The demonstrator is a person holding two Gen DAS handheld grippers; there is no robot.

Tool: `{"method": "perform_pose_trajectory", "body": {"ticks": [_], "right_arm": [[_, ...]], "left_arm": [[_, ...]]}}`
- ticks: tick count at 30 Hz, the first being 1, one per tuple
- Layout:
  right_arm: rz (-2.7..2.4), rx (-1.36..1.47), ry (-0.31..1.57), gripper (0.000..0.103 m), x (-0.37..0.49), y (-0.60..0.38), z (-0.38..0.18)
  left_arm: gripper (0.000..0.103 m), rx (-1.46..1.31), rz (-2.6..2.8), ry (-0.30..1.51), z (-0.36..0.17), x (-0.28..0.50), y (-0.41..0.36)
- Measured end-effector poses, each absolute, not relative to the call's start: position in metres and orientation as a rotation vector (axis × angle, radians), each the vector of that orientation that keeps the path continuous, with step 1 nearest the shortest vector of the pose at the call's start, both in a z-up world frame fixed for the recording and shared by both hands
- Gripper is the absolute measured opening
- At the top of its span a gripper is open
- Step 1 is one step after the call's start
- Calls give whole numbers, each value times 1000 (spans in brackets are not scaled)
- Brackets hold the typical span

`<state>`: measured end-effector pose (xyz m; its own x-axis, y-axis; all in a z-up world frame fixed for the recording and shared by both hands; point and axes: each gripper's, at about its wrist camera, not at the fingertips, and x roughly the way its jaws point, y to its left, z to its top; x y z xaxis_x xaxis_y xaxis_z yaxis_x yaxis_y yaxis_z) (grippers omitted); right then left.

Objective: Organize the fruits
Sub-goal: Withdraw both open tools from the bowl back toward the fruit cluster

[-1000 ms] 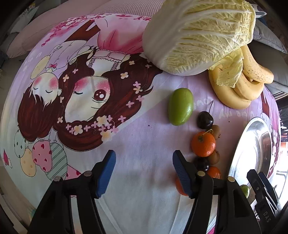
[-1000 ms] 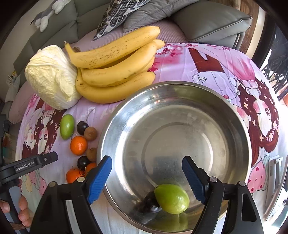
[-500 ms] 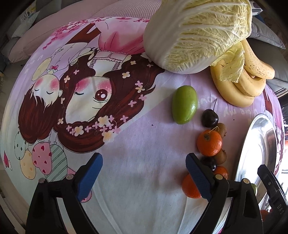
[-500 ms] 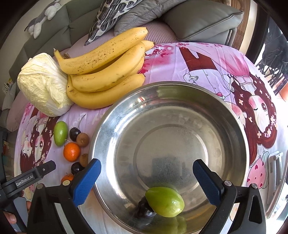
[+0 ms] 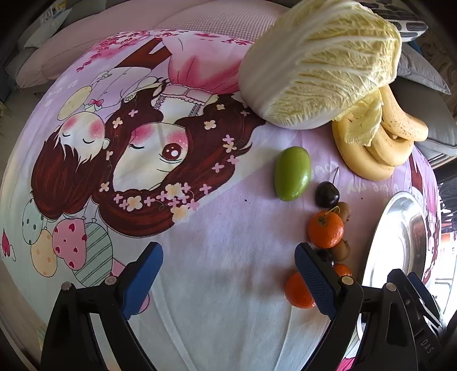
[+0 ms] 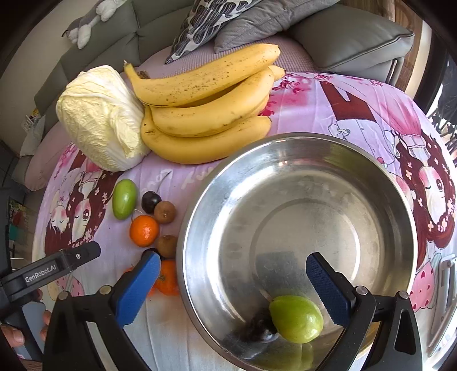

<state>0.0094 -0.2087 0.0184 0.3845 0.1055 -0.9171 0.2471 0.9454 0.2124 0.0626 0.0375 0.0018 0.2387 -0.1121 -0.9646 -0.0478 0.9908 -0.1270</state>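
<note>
Green and smooth, one egg-shaped fruit point(image 6: 296, 318) lies in the shiny metal bowl point(image 6: 285, 159) beside a dark cherry point(image 6: 261, 328). Both the right gripper point(image 6: 232, 288) and left gripper point(image 5: 228, 281) gape wide, holding nothing.

text: "GenRobot.AI" | on: left hand-held gripper point(image 6: 61, 266); "DAS" | on: right hand-held gripper point(image 5: 428, 346)

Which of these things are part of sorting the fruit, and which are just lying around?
Part of the job: steel bowl, green fruit in it, green fruit on cloth, tangerine, cherry, bananas.

Lying about: cabbage, cushions, plush toy.
</note>
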Motion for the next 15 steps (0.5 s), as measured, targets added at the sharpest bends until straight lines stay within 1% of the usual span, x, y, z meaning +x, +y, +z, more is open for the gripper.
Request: {"method": "perform_pose_trajectory", "body": {"ticks": [10,15], "right_arm": [[-52,320,1155,103,18,-195,17],[-23,339,1161,103,21,-190,12]], "left_arm": [[94,-193,-56,1313,-3,78,43],[94,-207,-75,1302,-7,106,46]]}}
